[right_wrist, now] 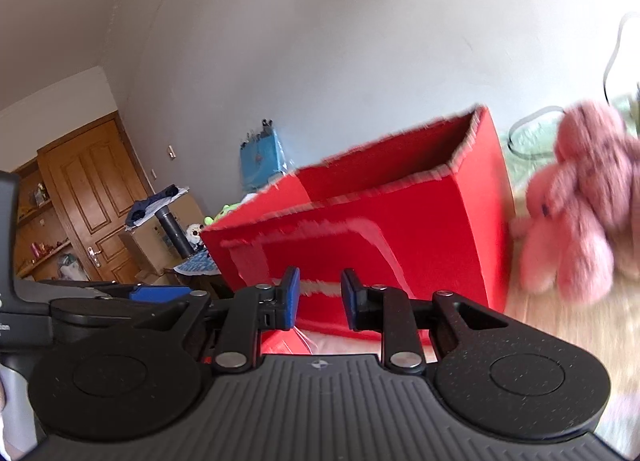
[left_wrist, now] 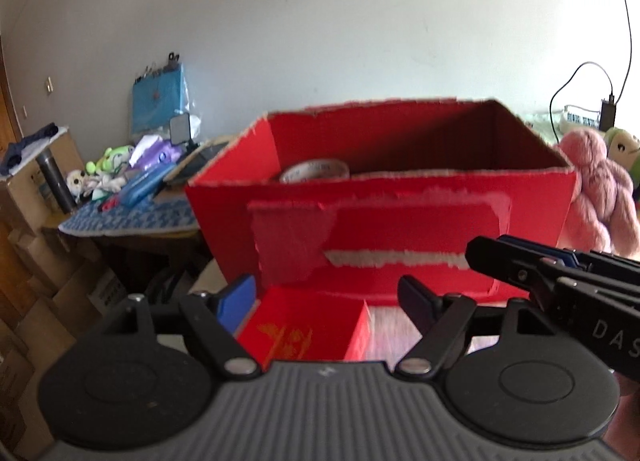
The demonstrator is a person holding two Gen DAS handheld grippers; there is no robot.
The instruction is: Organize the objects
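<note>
red cardboard box (left_wrist: 400, 221) (torn rim) | left gripper (left_wrist: 332, 297) spread, empty | right gripper (right_wrist: 320, 297) narrowly parted, empty

White wall (left_wrist: 320, 21), wood door (right_wrist: 96, 197) at left, daylight.

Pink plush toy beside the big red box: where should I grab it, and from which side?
Grip the pink plush toy across its soft body, coming from the front on its open side. The big red box blocks the other side, and its limbs look floppy.

Left gripper (left_wrist: 328, 293) gapes wide; right gripper (right_wrist: 320, 299) stands narrowly parted, empty.
</note>
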